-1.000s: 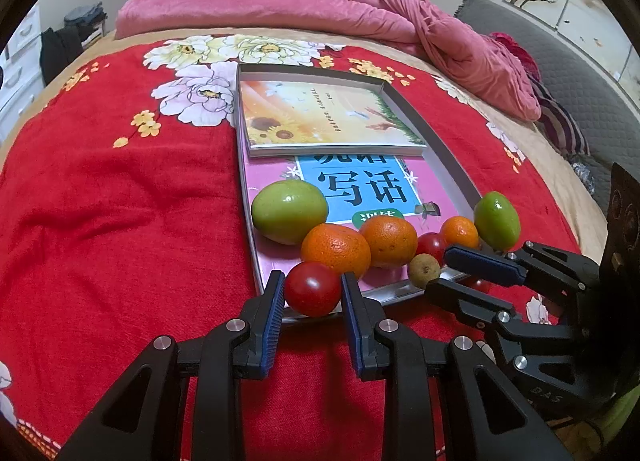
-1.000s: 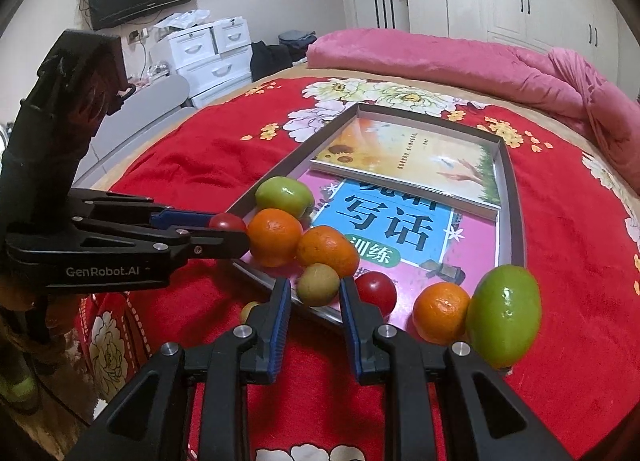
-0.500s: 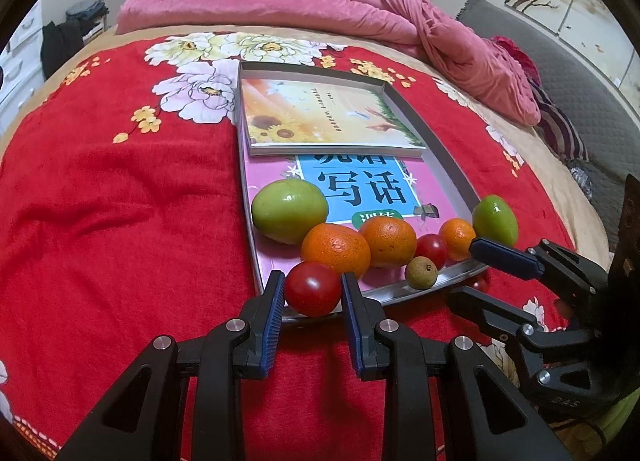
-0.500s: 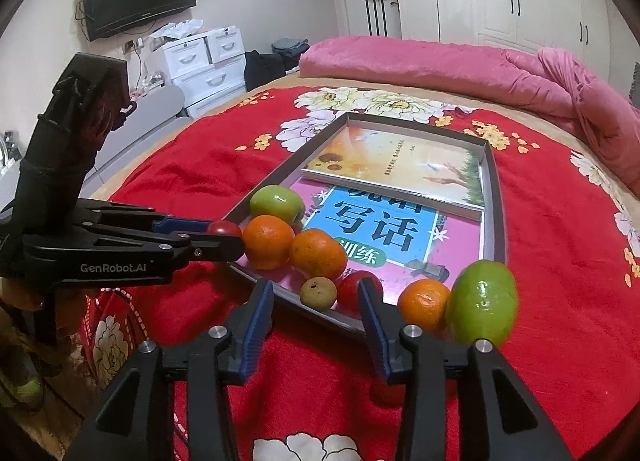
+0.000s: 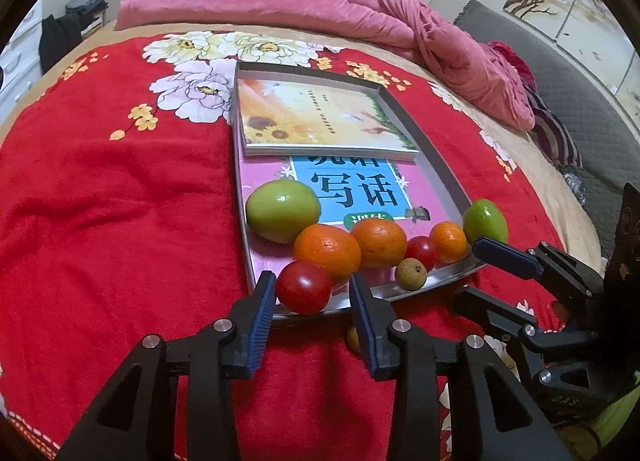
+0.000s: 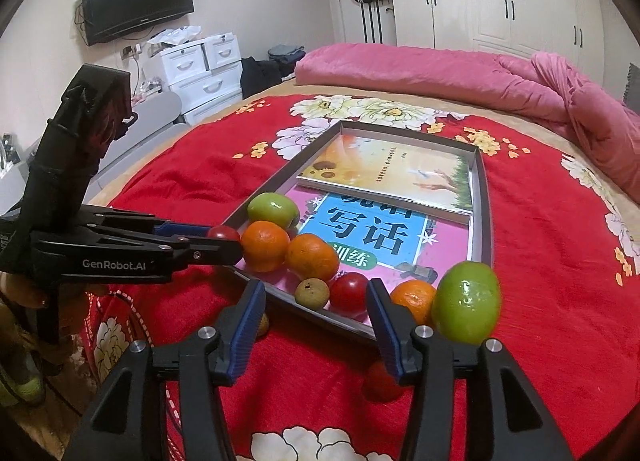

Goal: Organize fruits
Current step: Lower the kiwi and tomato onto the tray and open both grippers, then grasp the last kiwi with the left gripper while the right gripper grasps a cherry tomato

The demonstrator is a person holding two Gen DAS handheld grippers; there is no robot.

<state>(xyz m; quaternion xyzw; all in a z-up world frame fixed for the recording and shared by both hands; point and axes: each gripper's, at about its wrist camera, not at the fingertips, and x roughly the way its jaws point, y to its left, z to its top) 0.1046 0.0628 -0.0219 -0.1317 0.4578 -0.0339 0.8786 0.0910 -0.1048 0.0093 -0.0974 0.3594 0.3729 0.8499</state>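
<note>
A metal tray [image 5: 440, 169] on the red bedspread holds two books, with a row of fruit along its near end. My left gripper [image 5: 312, 297] straddles a red tomato [image 5: 304, 293] resting at the tray's front rim. Its jaws are opening, and a gap shows beside the right pad. My right gripper [image 6: 316, 297] is open and still widening around a small brown fruit [image 6: 312, 293] and a second tomato [image 6: 348, 295], touching neither. Behind them lie two oranges [image 5: 326, 251], a green fruit [image 5: 282, 211], a small orange [image 6: 414, 295] and another green fruit [image 6: 466, 301].
Two loose fruits lie on the bedspread in front of the tray: a yellowish one [image 6: 262, 323] and a red one [image 6: 382, 381]. A pink duvet [image 5: 360, 9] is heaped at the far end of the bed. White drawers [image 6: 200, 69] stand left of the bed.
Both grippers let go. The right jaws spread off the brown fruit and drew back a little. The left jaws parted from the tomato, which stays at the tray's rim.
</note>
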